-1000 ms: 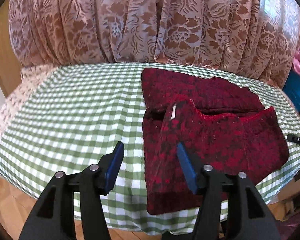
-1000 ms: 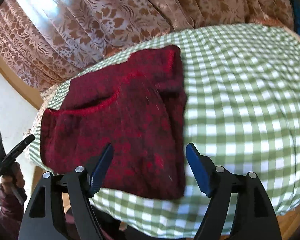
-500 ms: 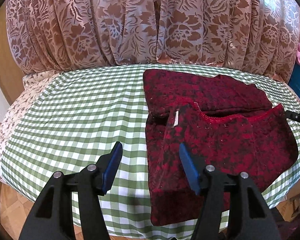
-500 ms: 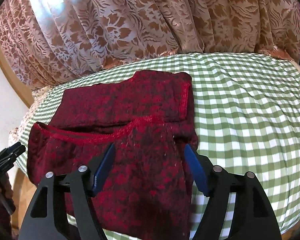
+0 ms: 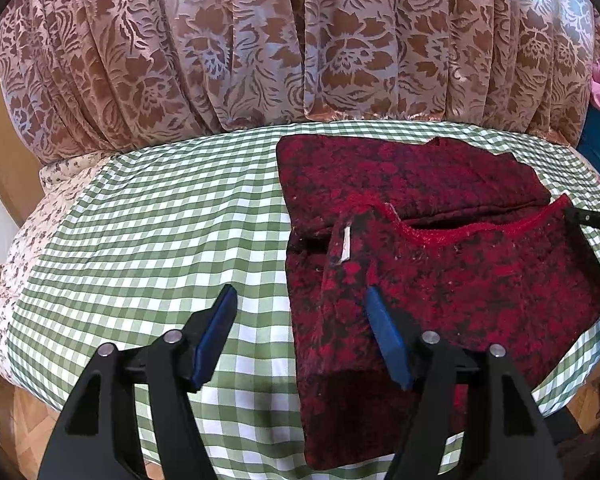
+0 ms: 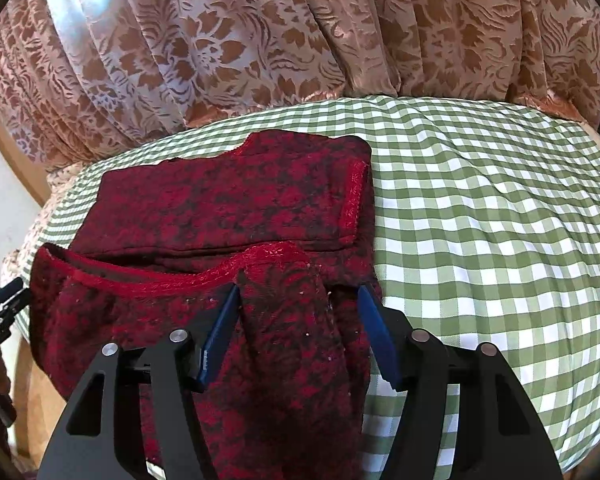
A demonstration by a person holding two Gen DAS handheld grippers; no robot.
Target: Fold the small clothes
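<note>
Right wrist view: right tool [image 6: 296, 320] closing around a raised fold of fuzzy red garment [image 6: 220, 208], left tool [image 5: 300, 320] opening, empty

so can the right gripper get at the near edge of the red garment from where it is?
Probably yes: the right gripper, jaws closing, already straddles a raised fold of the red garment; nothing blocks it.
</note>
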